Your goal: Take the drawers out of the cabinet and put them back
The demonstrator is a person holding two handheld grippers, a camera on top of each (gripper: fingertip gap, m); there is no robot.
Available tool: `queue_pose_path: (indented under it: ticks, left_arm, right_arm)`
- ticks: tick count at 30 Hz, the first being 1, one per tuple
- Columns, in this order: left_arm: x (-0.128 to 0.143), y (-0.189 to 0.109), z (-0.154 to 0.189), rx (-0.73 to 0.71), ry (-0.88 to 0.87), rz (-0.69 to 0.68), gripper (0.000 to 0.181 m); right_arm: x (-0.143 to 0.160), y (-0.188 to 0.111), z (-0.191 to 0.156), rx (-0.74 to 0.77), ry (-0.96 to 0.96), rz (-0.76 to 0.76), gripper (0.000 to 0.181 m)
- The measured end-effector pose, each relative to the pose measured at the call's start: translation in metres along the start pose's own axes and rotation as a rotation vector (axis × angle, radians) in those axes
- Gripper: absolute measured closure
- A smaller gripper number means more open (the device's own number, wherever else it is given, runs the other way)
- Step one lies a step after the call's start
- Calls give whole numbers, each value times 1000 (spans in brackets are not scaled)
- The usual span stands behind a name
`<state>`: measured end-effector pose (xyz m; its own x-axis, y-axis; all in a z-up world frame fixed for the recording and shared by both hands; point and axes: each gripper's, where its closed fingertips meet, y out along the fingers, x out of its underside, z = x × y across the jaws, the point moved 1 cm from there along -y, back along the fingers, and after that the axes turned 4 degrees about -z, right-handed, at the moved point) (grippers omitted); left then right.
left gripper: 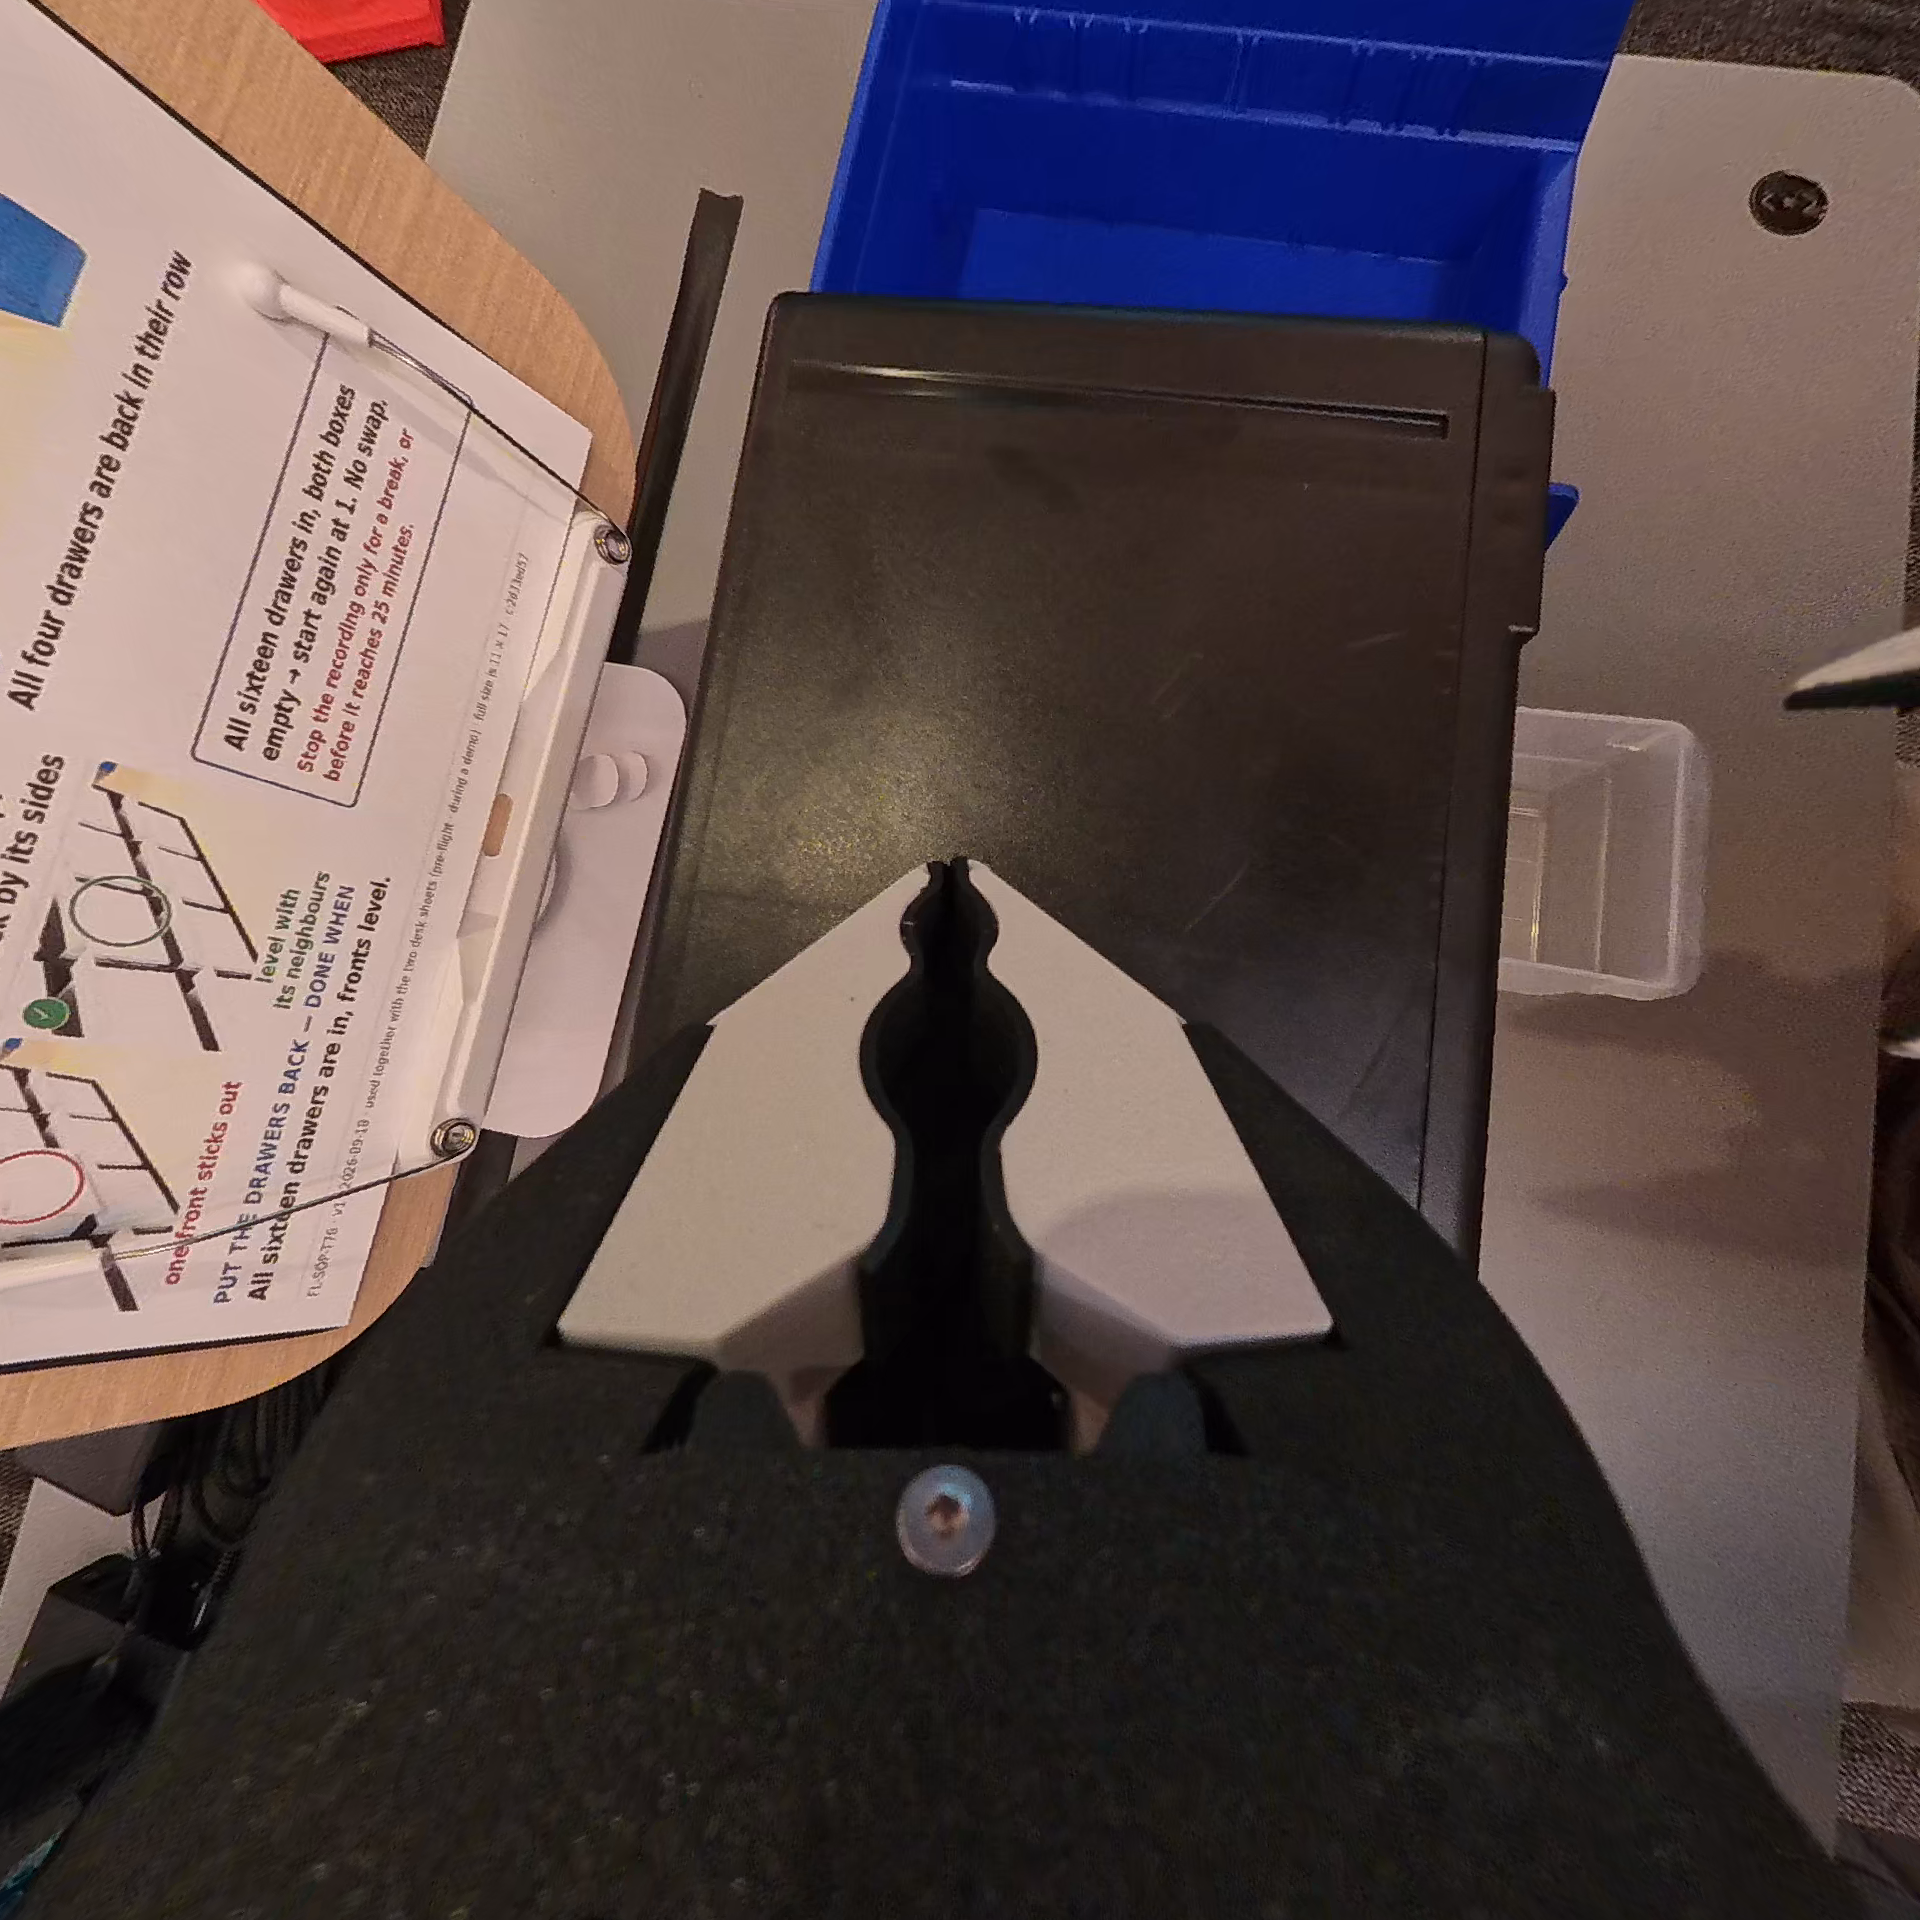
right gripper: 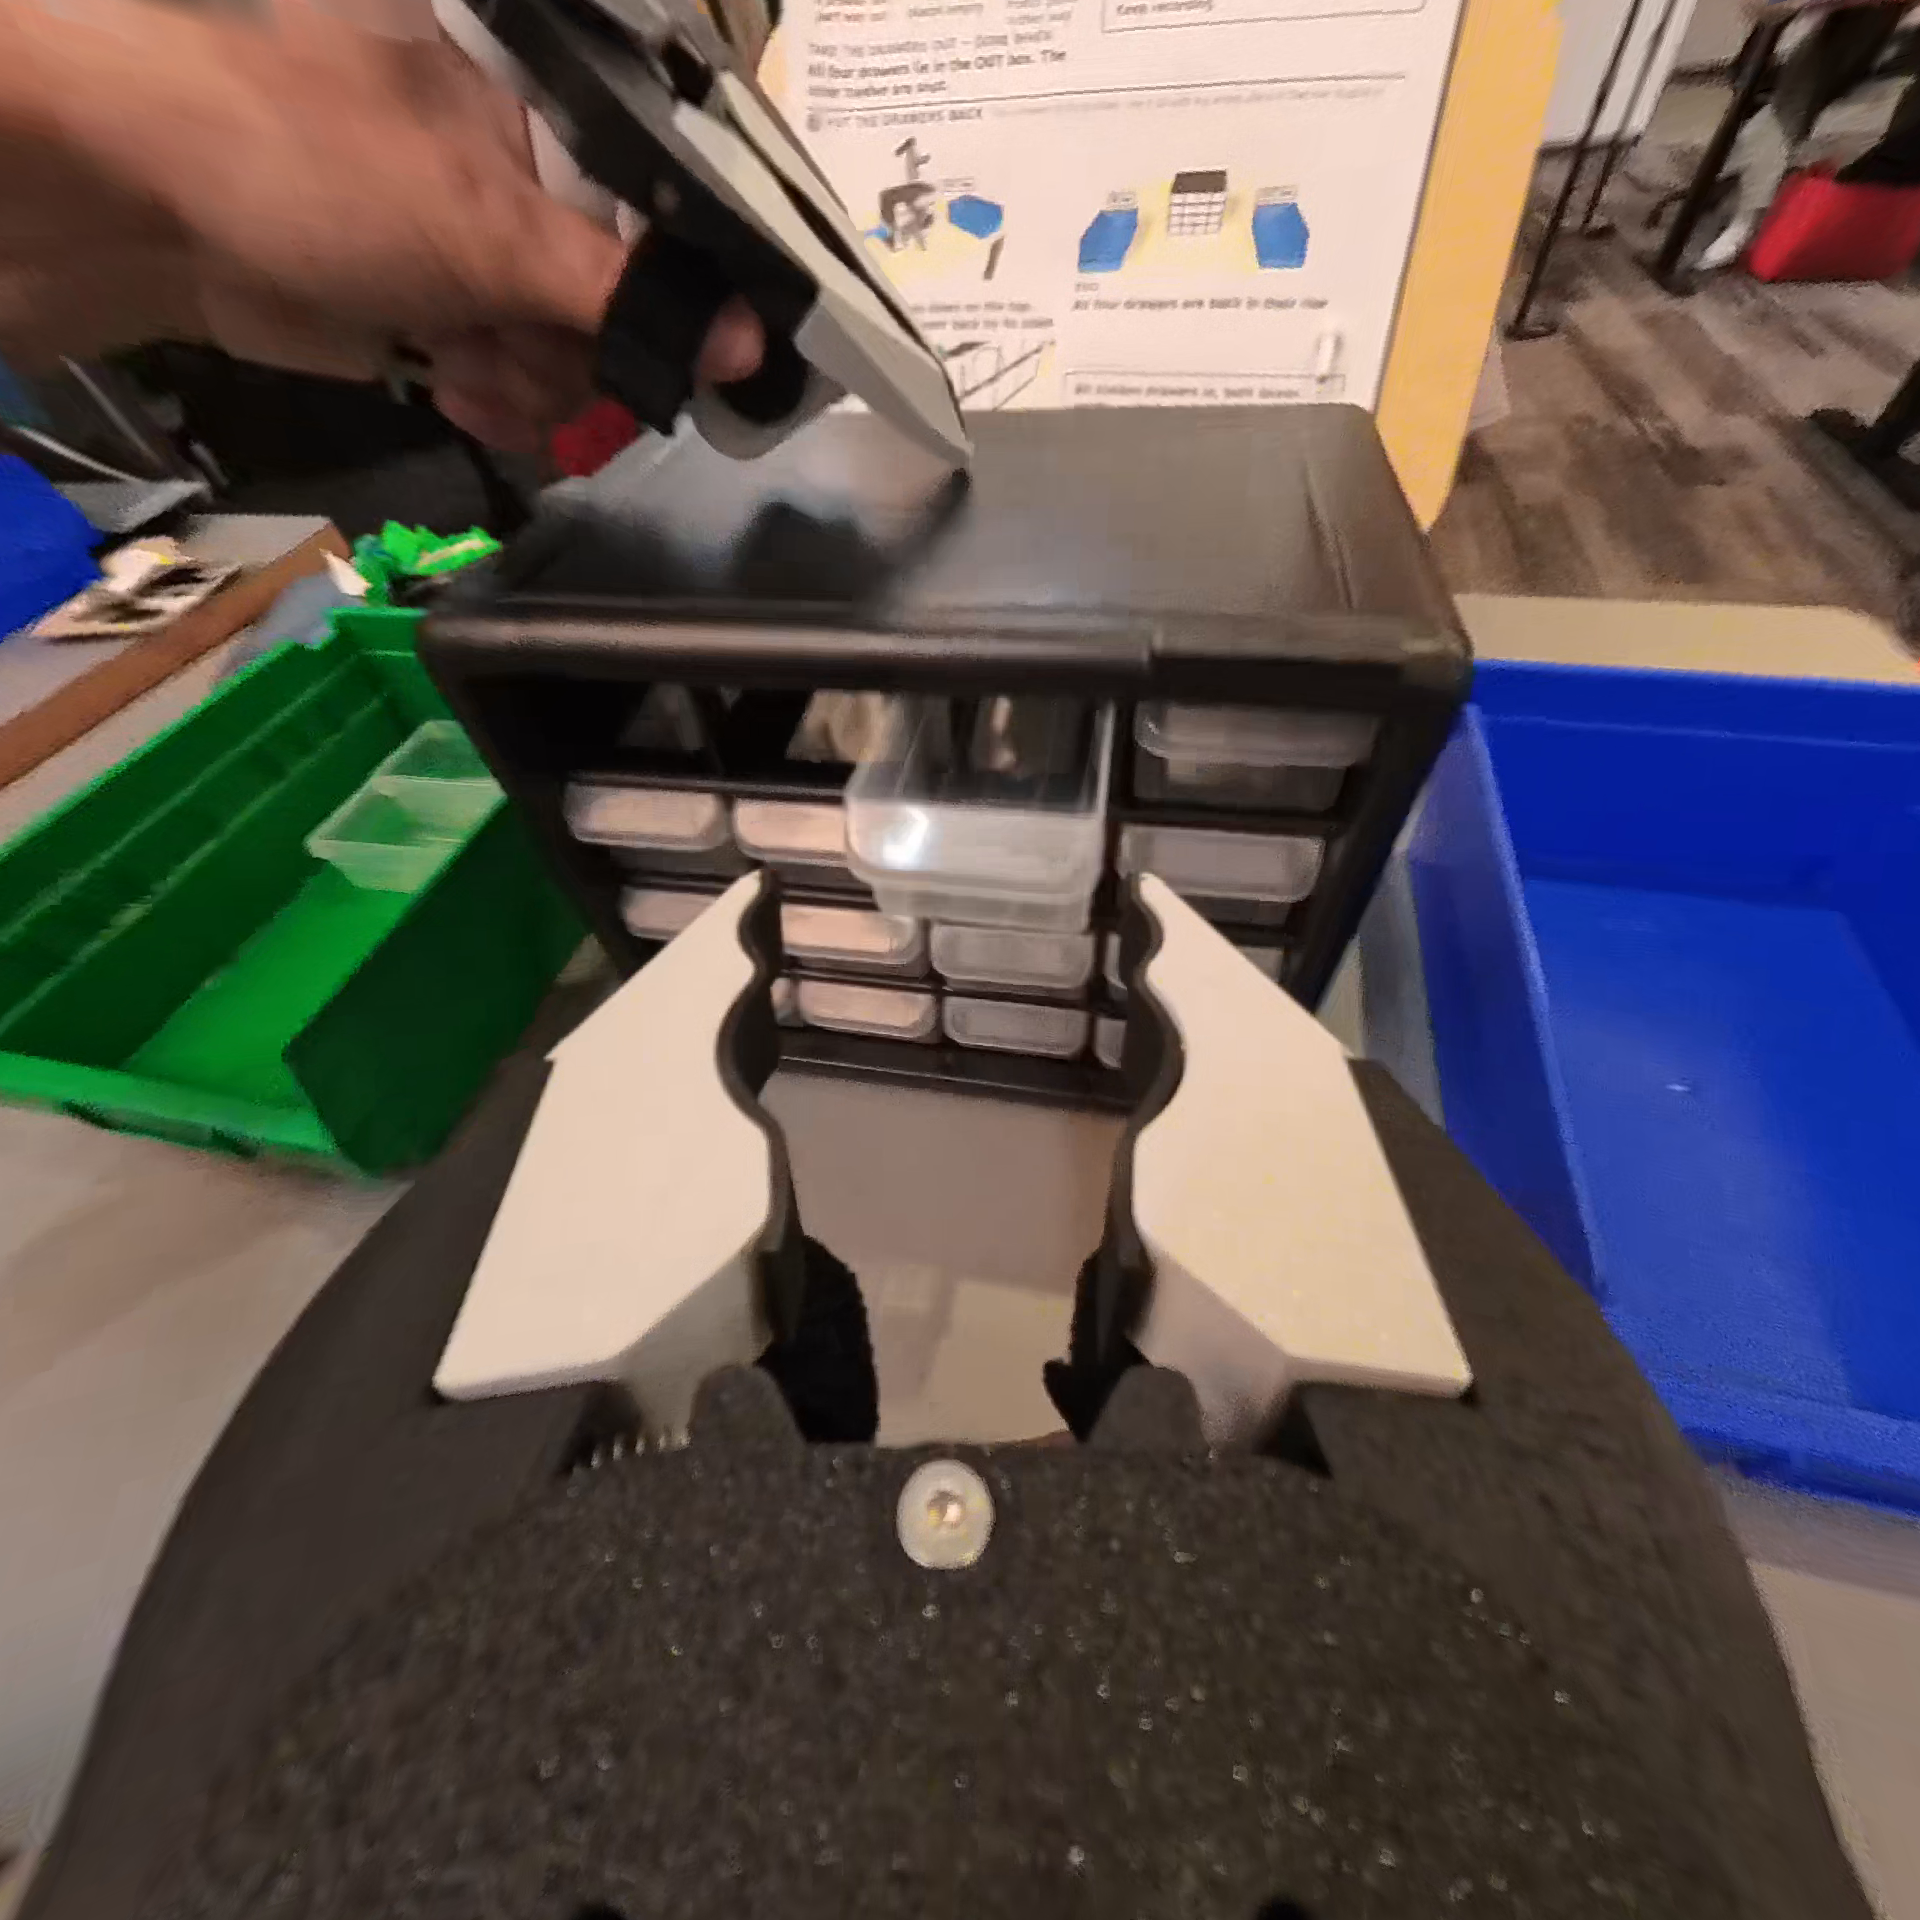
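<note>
The black cabinet [right gripper: 1143, 540] stands on the grey table with rows of clear drawers. Two top-row slots at the left are empty. A clear drawer [right gripper: 977, 831] in the top row is pulled partly out; it also shows in the left wrist view [left gripper: 1600, 862] sticking out of the cabinet [left gripper: 1091, 644]. My right gripper [right gripper: 948, 888] is open and empty, just in front of that drawer, apart from it. My left gripper [left gripper: 948, 868] is shut and empty, with its tips on the cabinet top; the right wrist view shows it [right gripper: 951, 442] held in a hand.
A green bin [right gripper: 208, 987] left of the cabinet holds a clear drawer [right gripper: 405, 821]. A blue bin [right gripper: 1714, 1039] stands on the right, also in the left wrist view [left gripper: 1195, 156]. An instruction board [right gripper: 1122, 208] stands behind the cabinet.
</note>
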<state>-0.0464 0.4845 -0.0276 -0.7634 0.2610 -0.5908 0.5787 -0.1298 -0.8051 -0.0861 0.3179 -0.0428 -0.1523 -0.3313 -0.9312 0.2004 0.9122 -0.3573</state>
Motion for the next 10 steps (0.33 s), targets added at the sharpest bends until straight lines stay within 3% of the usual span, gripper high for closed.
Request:
queue_pose_path:
  ticks: [4, 6, 10]
  left_arm:
    - [0, 0, 0, 0, -4, 6, 181]
    - [0, 0, 0, -1, -8, 10, 181]
    - [0, 0, 0, -6, -13, 20, 181]
  right_arm:
    - [20, 7, 7, 102, -87, 118, 124]
    - [17, 10, 15, 198, -105, 192, 146]
    - [12, 20, 17, 270, -111, 259, 160]
